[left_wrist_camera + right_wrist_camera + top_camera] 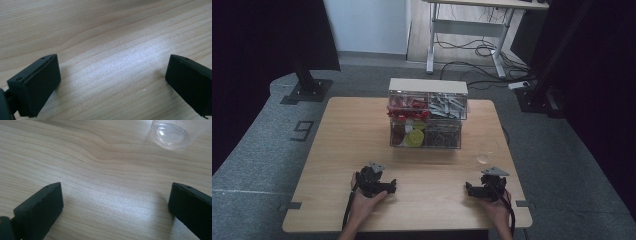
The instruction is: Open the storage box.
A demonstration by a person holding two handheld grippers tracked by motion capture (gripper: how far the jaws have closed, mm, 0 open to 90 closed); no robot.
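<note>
A light wood-grain counter [342, 150] carries a clear compartment organiser [427, 114] (white-topped, packed with small parts) well beyond both sets of fingers, and a clear plastic cup [483, 158] just ahead of the right-hand fingers [40, 210], apart from them.

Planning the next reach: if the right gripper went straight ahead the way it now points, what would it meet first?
Probably the clear plastic cup, which sits ahead, slightly right of centre. The right gripper has its fingers open over bare table, nothing between. Depth is unclear, so it might slide just past.
</note>
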